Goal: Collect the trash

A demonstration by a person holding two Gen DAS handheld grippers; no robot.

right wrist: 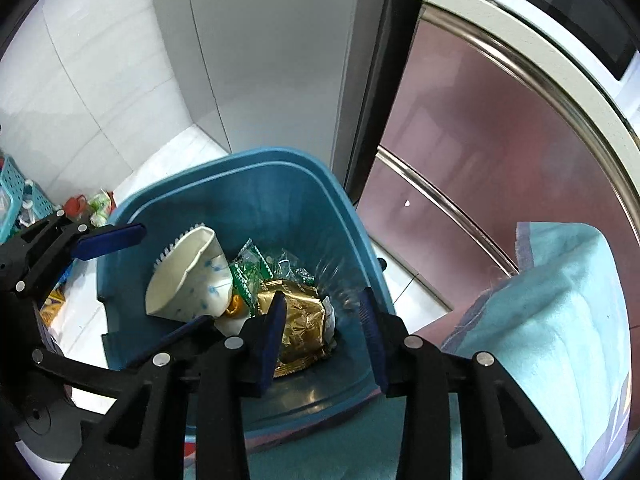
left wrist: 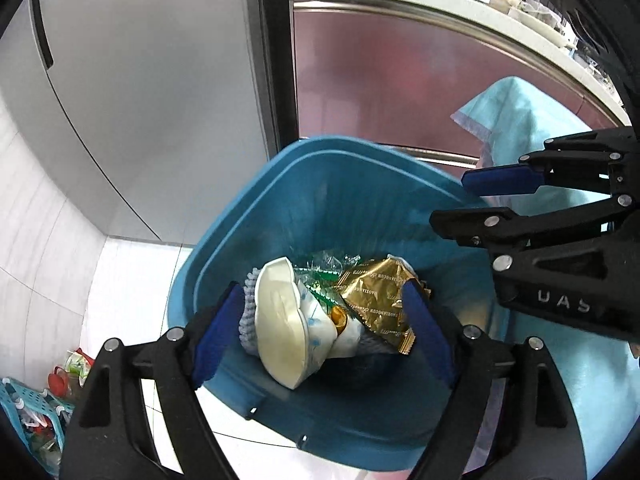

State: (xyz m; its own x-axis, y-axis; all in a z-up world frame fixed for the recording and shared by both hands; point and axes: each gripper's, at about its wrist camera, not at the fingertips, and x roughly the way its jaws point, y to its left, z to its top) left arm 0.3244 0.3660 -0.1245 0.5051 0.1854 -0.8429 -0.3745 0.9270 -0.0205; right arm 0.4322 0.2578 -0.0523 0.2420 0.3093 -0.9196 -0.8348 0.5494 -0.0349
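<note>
Both your tools hang over the blue bin [left wrist: 256, 216], the left tool [left wrist: 320, 328] spread wide and the right tool [right wrist: 324, 336] partly open, each empty. The crushed paper cup [right wrist: 188, 280] and gold wrapper [right wrist: 300, 320] lie inside; lift straight up, clear of the rim.

White tiled floor [left wrist: 120, 280], grey cabinet [left wrist: 140, 80] — reddish steel-trimmed panel [right wrist: 460, 120]

Each unit, the left gripper [left wrist: 324, 334] and the right gripper [right wrist: 326, 334], consists of black plastic linkage arms joined by round silver pivot screws. The two fingers of each carry flat blue pads [left wrist: 426, 336]. The right gripper body bears raised lettering, partly legible as "UAS".
</note>
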